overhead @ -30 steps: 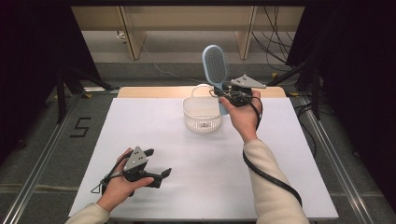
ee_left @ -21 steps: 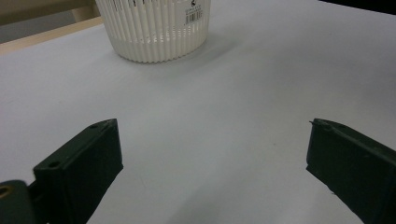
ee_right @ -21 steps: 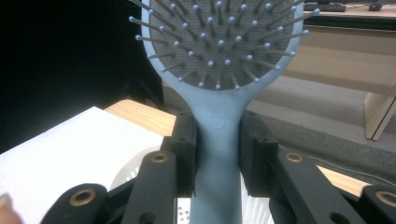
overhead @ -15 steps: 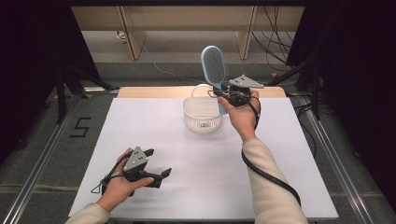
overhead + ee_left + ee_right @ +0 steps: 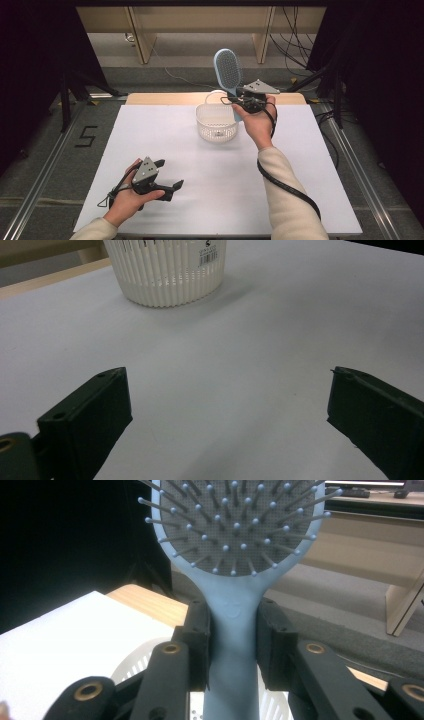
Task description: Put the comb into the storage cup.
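A pale blue hairbrush (image 5: pixel 228 70) stands upright with its bristle pad facing me, its handle (image 5: pixel 232 645) clamped between the jaws of my right gripper (image 5: pixel 239 102). That gripper hovers at the right rim of a white slatted basket (image 5: pixel 216 122) near the far side of the white table. The basket (image 5: pixel 167 267) also stands ahead of my left gripper (image 5: pixel 227 410), whose jaws are wide apart with nothing between them. My left gripper (image 5: pixel 170 180) rests low at the near left of the table.
The white tabletop (image 5: pixel 210 170) has a wooden strip (image 5: pixel 160 98) along its far edge. Metal rails (image 5: pixel 45 175) run down both sides. Wooden furniture legs (image 5: pixel 142 40) and cables (image 5: pixel 295 30) lie on the floor beyond the table.
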A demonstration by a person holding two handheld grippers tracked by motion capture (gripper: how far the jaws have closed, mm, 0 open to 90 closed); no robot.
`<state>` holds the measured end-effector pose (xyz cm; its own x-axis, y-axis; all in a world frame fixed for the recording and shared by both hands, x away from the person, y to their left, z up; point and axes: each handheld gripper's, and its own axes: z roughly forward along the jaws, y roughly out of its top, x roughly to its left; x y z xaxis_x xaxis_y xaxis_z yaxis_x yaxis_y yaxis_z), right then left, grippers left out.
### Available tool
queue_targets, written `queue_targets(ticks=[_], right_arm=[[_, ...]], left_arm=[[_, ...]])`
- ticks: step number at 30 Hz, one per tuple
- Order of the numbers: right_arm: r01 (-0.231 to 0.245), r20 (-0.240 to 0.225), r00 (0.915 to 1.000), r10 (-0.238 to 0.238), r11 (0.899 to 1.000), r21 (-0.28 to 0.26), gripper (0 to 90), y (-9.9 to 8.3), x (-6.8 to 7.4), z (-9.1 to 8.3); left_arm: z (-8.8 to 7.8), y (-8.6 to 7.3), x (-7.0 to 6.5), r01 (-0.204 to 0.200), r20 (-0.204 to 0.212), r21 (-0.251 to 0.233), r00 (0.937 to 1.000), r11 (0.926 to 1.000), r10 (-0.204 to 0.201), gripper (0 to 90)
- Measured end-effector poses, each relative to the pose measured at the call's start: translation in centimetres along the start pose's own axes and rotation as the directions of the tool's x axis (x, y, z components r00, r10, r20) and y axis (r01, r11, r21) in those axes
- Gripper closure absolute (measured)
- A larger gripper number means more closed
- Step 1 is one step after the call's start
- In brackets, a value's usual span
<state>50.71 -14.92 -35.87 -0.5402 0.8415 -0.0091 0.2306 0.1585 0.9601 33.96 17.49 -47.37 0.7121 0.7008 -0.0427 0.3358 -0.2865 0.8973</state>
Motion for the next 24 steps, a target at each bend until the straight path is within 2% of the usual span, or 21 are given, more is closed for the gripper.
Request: queue_targets(ticks=[24], right_arm=[[0.006,0.001,1.0,-0.006,1.0,-0.003,70.5,-0.2,0.0,1.1]], left_arm=[[0.0,0.0,0.0,0.002,0.001,0.0,1.0,1.0,-0.002,3.2]])
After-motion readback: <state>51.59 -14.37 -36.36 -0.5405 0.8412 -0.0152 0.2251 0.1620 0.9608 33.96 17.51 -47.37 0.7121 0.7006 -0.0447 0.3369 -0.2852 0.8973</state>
